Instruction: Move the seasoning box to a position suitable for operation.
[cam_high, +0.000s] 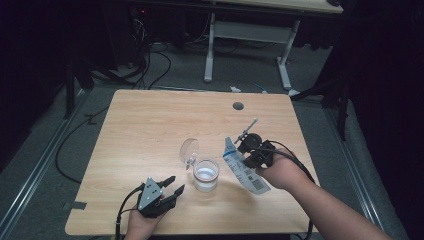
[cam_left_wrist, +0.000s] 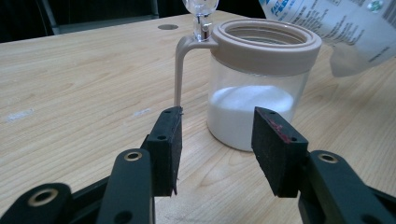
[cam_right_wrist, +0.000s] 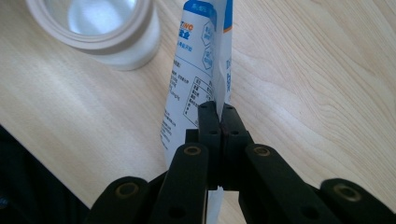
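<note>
A clear jar (cam_high: 206, 176) with a beige rim stands near the table's front middle, about a third full of white powder; its round lid (cam_high: 189, 148) is flipped open behind it. My right gripper (cam_high: 248, 160) is shut on a white and blue pouch (cam_high: 246, 172), held tilted just right of the jar. In the right gripper view the jaws (cam_right_wrist: 218, 113) pinch the pouch (cam_right_wrist: 198, 70) flat, with the jar (cam_right_wrist: 100, 28) beyond at upper left. My left gripper (cam_high: 178, 183) stands open left of the jar; in its view the jar (cam_left_wrist: 259, 88) lies ahead of the open gripper (cam_left_wrist: 219, 140), untouched.
The wooden table (cam_high: 150, 120) has a round cable hole (cam_high: 238, 106) near its far edge. Another desk frame (cam_high: 250, 45) and floor cables stand beyond the table. Dark surroundings lie on both sides.
</note>
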